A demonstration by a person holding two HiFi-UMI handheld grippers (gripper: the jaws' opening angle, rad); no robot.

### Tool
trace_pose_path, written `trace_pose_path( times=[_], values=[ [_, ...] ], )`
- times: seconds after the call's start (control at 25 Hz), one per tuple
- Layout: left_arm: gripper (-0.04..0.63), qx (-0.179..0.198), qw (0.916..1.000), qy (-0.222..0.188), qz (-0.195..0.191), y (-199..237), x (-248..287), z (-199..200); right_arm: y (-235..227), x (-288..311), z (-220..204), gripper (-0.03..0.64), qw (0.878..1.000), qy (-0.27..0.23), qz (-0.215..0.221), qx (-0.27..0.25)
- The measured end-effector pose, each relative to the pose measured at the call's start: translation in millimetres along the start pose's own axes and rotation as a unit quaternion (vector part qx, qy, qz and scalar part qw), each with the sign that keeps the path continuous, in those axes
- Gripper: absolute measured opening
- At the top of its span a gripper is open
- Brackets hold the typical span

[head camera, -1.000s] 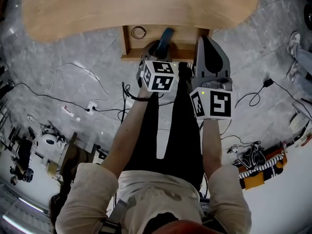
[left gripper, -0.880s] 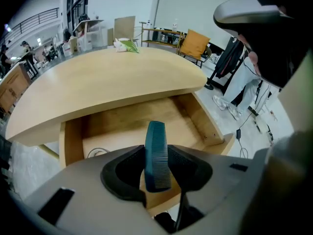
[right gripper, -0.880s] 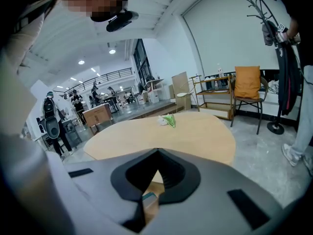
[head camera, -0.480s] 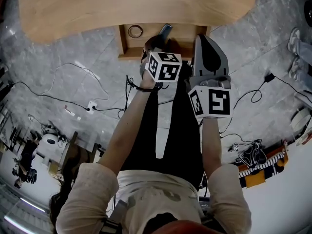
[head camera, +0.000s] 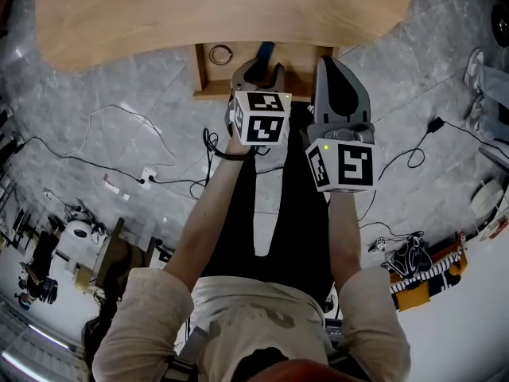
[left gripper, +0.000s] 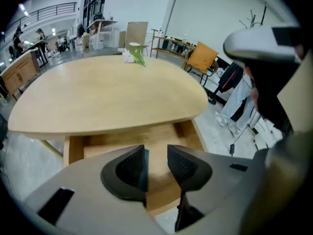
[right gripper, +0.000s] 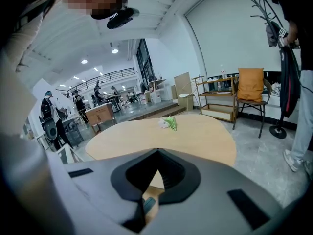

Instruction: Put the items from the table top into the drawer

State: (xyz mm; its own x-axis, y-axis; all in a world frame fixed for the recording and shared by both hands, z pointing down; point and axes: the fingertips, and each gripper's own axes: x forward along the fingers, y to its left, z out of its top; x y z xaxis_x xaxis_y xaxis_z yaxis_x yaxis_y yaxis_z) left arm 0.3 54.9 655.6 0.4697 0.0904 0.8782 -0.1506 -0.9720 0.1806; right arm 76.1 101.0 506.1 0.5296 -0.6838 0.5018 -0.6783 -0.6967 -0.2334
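Drop-off looks finished: blue item (head camera: 266,51) lies in open drawer (head camera: 202,70), upper centre. L hand-held gripper (left gripper: 156,164) apart, empty; R hand-held gripper (right gripper: 155,176) together. Next calls for reaching green-white item (left gripper: 135,56), upper left on desk (head camera: 159,14).

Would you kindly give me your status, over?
Left gripper open, empty, above open wooden drawer. Right gripper shut. Blue item, thin ring in drawer; green-and-white item on tabletop.

Bright, even light from ceiling lamps (right gripper: 84,61) far beyond the right gripper (right gripper: 155,177). Soft shadow under the table (left gripper: 107,97) ahead of the left gripper (left gripper: 156,163). Fisheye bending, dark corners. Close jaws look soft.
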Motion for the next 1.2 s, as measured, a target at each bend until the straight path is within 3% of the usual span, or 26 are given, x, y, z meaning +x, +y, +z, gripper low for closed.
trace_pose_path(
  times=[0.08, 0.16, 0.2, 0.36, 0.56, 0.8, 1.08, 1.2],
  values=[
    [0.133, -0.001, 0.9996, -0.028, -0.008, -1, -12, 28, 0, 0, 6, 0.005, 1.0, -0.002, -0.003, 0.0],
    [0.029, -0.01, 0.9978, -0.065, 0.005, 5, -26, 61, -1, 2, 14, 0.005, 1.0, -0.006, -0.007, -0.001],
    [0.008, -0.017, 0.9961, -0.086, 0.009, 8, -34, 79, -1, 3, 20, 0.005, 1.0, -0.01, -0.009, -0.001],
    [0.008, -0.051, 0.9846, -0.167, -0.003, 14, -75, 143, -5, 7, 49, 0.005, 1.0, -0.027, -0.016, -0.004],
    [0.008, -0.059, 0.972, -0.227, 0.005, 19, -114, 193, -11, 11, 82, 0.005, 0.998, -0.051, -0.021, -0.007],
    [0.008, -0.054, 0.9675, -0.247, 0.015, 14, -119, 211, -21, 16, 91, 0.005, 0.998, -0.055, -0.027, -0.009],
    [0.008, -0.075, 0.9693, -0.233, 0.028, 16, -103, 217, -31, 16, 84, 0.005, 0.998, -0.048, -0.034, 0.0],
    [0.044, -0.058, 0.9746, -0.214, 0.029, 13, -82, 233, -42, 19, 84, 0.005, 0.998, -0.046, -0.037, 0.011]
  ],
)
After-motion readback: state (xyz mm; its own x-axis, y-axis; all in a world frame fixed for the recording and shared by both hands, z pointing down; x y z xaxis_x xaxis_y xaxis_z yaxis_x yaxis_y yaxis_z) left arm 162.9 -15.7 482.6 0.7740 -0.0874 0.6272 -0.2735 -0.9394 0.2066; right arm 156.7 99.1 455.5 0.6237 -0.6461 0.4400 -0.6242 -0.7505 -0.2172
